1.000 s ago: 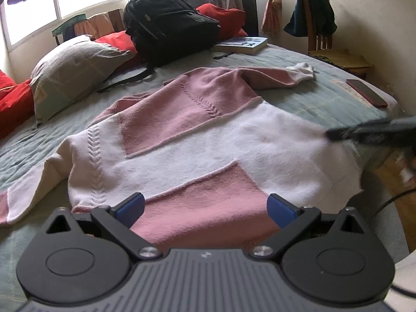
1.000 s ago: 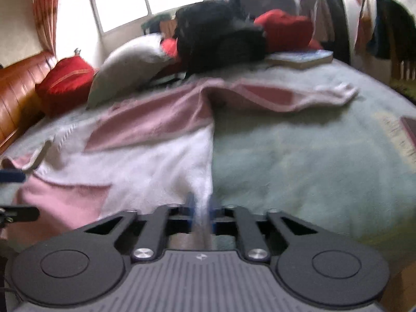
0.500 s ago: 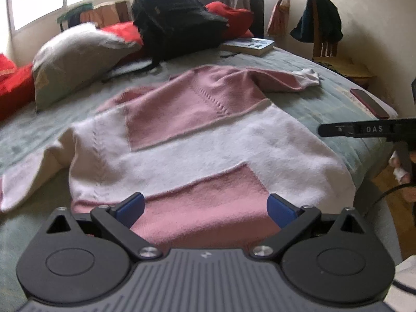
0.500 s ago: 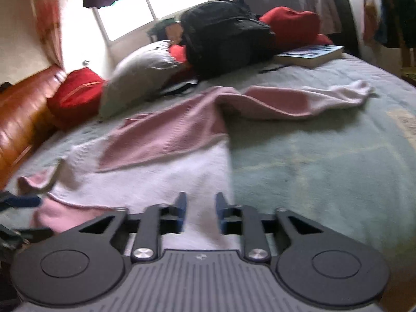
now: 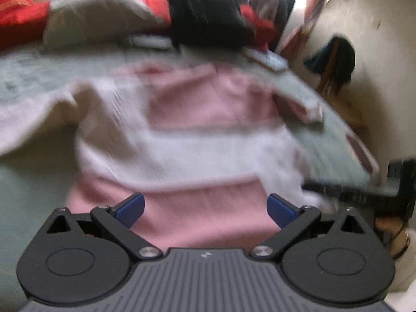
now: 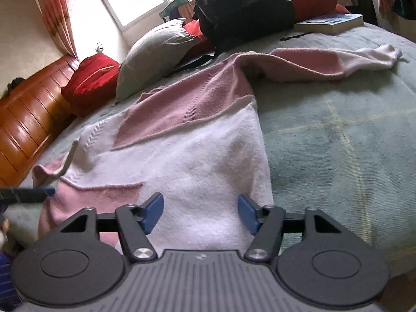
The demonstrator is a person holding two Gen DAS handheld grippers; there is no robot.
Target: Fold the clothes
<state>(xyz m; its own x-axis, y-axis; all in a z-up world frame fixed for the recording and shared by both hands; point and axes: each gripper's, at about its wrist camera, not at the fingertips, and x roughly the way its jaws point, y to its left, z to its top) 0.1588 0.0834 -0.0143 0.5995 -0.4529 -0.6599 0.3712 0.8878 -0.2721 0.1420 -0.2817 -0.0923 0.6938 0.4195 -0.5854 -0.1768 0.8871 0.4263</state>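
A pink and white knitted sweater point(image 6: 197, 140) lies spread flat on the green bed cover point(image 6: 338, 135), one sleeve point(image 6: 325, 62) stretched toward the far right. My right gripper point(image 6: 199, 212) is open over the white hem, nothing between its fingers. In the blurred left wrist view the same sweater point(image 5: 197, 140) fills the middle, and my left gripper point(image 5: 205, 208) stands open above its pink lower band. The left gripper's tip point(image 6: 39, 193) shows at the left edge of the right wrist view, beside the sweater's pink corner.
A black backpack point(image 6: 241, 5), grey pillow point(image 6: 156, 52), red cushions point(image 6: 91, 78) and a book point(image 6: 330, 22) sit at the far side of the bed. A wooden bed frame point(image 6: 23, 119) runs along the left. A phone point(image 5: 361, 150) lies near the bed's right edge.
My right gripper went from shut on the white hem to open, letting the sweater go. The left gripper has swung, blurring its view, and stays open.
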